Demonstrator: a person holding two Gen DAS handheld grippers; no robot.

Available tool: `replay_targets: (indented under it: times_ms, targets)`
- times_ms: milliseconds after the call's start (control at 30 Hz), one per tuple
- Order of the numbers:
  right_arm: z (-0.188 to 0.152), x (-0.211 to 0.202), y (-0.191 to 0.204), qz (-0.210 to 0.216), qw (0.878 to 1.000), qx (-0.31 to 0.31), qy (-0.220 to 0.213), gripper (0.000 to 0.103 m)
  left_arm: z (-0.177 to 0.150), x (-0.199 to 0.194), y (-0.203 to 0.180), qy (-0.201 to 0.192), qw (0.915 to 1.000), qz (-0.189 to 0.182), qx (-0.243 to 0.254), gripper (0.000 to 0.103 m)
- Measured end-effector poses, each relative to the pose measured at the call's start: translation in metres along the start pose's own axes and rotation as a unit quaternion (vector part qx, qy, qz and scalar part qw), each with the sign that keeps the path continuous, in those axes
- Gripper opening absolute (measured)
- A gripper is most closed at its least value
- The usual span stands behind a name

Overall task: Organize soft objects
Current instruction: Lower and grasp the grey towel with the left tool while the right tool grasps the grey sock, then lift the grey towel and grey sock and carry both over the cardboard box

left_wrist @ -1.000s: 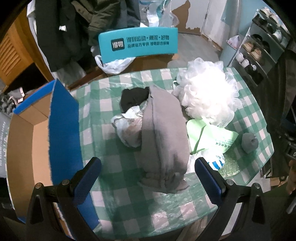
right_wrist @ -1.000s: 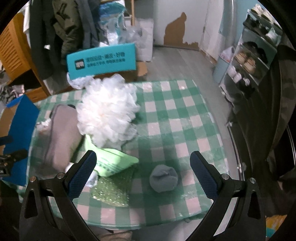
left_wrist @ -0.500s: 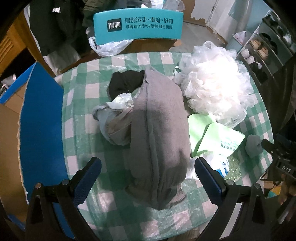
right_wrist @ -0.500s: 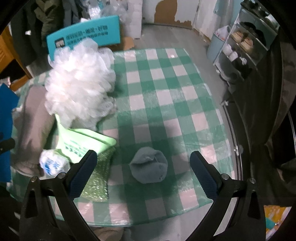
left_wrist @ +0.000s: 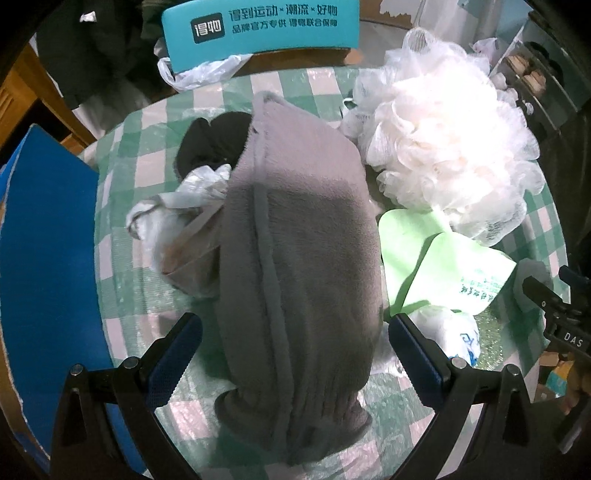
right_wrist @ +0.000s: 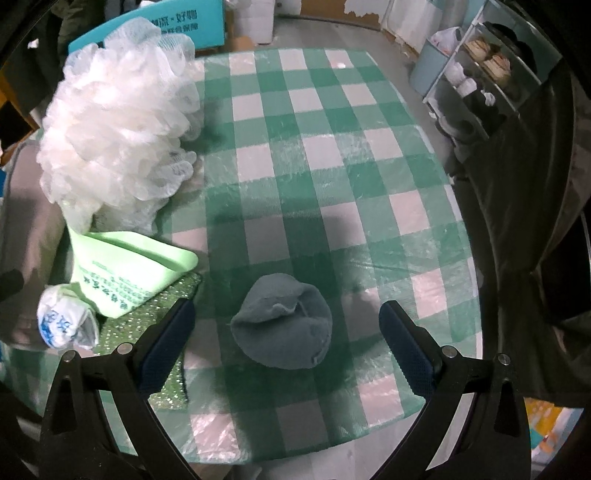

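A grey fleece cloth point(left_wrist: 299, 266) lies rolled on the green checked table point(left_wrist: 147, 280). My left gripper point(left_wrist: 293, 360) is open just above it, a finger on each side of its near end. A balled grey sock point(right_wrist: 284, 325) lies near the table's front edge; my right gripper point(right_wrist: 286, 349) is open around it, above it. A white mesh pouf point(left_wrist: 450, 140) sits right of the cloth and also shows in the right wrist view point(right_wrist: 118, 122). A black cloth point(left_wrist: 210, 142) and a crumpled plastic bag point(left_wrist: 177, 229) lie left of the fleece.
A light green pouch point(right_wrist: 129, 266), a small white wrapped pack point(right_wrist: 62, 321) and a glittery green sponge cloth point(right_wrist: 166, 317) lie between pouf and sock. A blue cardboard box flap point(left_wrist: 48, 266) stands at the table's left. A teal chair back point(left_wrist: 258, 29) is behind. Shoe shelves point(right_wrist: 491, 70) stand right.
Both grippers have come down and closer to the table. The left now straddles the fleece cloth's near end; the right now straddles the grey sock. Nothing has been gripped.
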State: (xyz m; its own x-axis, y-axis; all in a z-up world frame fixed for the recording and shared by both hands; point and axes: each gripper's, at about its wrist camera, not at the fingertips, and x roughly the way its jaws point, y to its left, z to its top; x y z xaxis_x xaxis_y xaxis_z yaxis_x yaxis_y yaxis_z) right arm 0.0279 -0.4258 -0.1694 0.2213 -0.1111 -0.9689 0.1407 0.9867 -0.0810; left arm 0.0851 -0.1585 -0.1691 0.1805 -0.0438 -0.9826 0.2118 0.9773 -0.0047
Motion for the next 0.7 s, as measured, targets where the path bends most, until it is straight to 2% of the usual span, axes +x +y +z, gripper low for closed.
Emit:
replay_targets:
  times_ms: [267,300,400,433,533,567,700]
  targets:
    - [-0.004,0.017,-0.003,0.000,1.000,-0.002,0.021,0.077,0.002,0.024,-0.005,0.023,0.9997,0.001,0.013,0.101]
    - [-0.003,0.017,-0.005,0.001,1.000,-0.001,0.021,0.075,0.003,0.025,-0.004,0.023,0.9997,-0.003,0.011,0.096]
    - [-0.003,0.016,-0.007,0.009,1.000,0.000,0.019,0.063,0.005,0.025,0.002,0.026,0.9996,-0.014,0.002,0.089]
    - [-0.002,0.016,-0.009,0.012,1.000,0.001,0.020,0.056,0.006,0.025,0.004,0.024,0.9996,-0.016,0.001,0.087]
    - [-0.001,0.015,-0.010,0.016,1.000,0.001,0.018,0.043,0.006,0.023,0.009,0.020,0.9996,-0.020,0.004,0.072]
    - [-0.001,0.014,-0.010,0.017,1.000,0.001,0.018,0.040,0.006,0.022,0.011,0.018,0.9996,-0.021,0.006,0.064]
    - [0.002,0.006,-0.009,0.024,1.000,0.004,0.009,0.036,-0.002,0.009,0.009,0.014,0.9995,-0.023,0.017,0.044]
